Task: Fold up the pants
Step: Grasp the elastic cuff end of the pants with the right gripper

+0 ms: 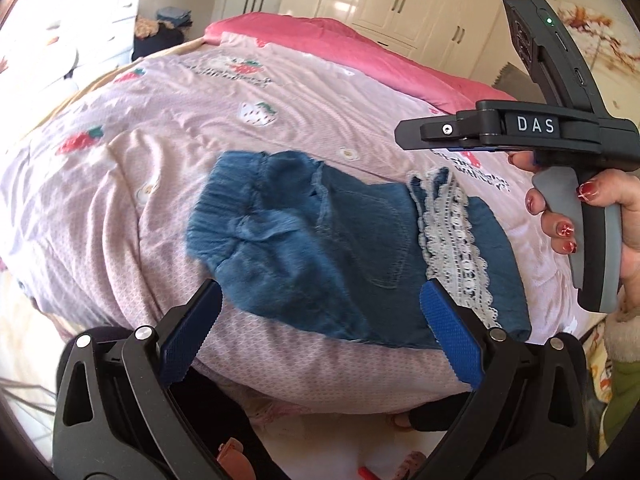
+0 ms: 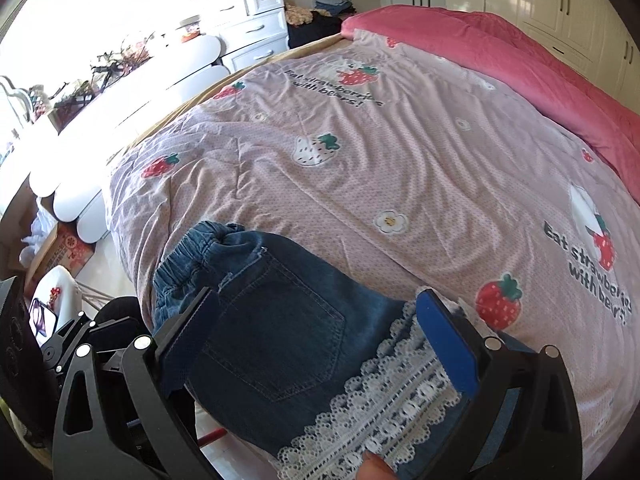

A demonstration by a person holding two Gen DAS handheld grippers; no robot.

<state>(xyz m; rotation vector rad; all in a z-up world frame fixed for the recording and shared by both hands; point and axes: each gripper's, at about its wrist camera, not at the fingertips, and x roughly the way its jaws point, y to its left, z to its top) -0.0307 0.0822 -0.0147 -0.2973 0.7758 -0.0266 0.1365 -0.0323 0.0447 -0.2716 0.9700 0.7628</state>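
Note:
Small blue denim pants [image 1: 320,240] with white lace trim [image 1: 456,240] lie folded on the pink strawberry bedspread [image 1: 200,120], near the bed's front edge, elastic waistband to the left. My left gripper [image 1: 320,316] is open, its blue pads just in front of the pants, empty. The right gripper [image 1: 416,136] shows from the side at the right, above the bed, hand on its handle. In the right wrist view the right gripper [image 2: 320,332] is open, hovering over the pants [image 2: 280,340] and lace hem [image 2: 380,408], holding nothing.
A pink quilt [image 2: 520,60] lies along the bed's far side. White wardrobes [image 1: 400,0] stand behind. White drawers [image 2: 256,16] and a cluttered white table [image 2: 120,92] stand left of the bed. The left gripper body [image 2: 60,348] sits at lower left.

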